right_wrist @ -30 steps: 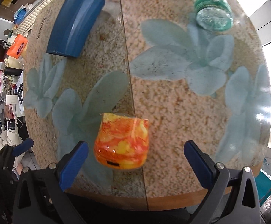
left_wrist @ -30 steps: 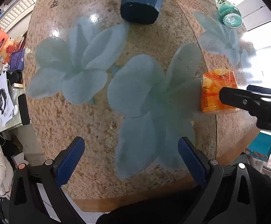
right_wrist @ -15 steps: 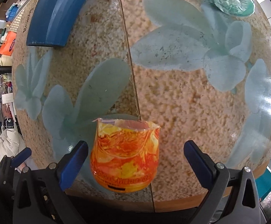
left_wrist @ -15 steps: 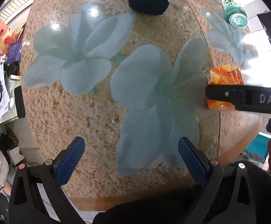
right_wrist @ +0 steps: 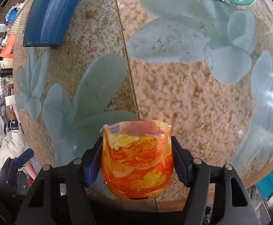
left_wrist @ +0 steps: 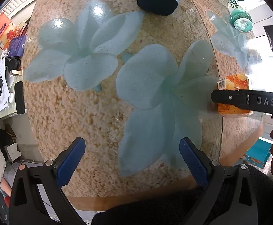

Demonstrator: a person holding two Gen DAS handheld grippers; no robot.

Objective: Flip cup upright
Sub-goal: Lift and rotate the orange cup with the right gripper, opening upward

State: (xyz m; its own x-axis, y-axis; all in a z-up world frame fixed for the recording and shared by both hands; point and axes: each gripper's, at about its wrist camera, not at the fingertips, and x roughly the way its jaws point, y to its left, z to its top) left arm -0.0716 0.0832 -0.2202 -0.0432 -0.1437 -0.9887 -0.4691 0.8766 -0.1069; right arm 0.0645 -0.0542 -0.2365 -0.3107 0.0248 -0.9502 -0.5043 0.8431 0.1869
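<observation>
Cup (right_wrist: 137, 161): I see the orange-and-yellow swirled cup lying on its side near the front edge of the tabletop (right_wrist: 183, 97), its open mouth turned away from my right wrist camera, a barcode sticker at the rim.
Right gripper (right_wrist: 136, 159): clamped on the cup; I see one blue pad pressed to each side of the cup wall.
Right gripper, from the left camera: its black finger crosses in front of the cup (left_wrist: 232, 82), so I see only part of the cup there.
Left gripper (left_wrist: 131, 165): released, jaws spread wide with nothing between them; I hold it over the front edge of the tabletop, well to the left of the cup.
Tabletop (left_wrist: 99, 112): speckled beige surface with pale blue-green flower prints; a seam runs front to back, just left of the cup in the right camera.
Blue container (right_wrist: 50, 13): dark blue faceted body lying on its side, far behind and to the left of the cup, well apart from it.
Green bottle (left_wrist: 240, 17): lying down far behind and to the right of the cup, well apart from it.
</observation>
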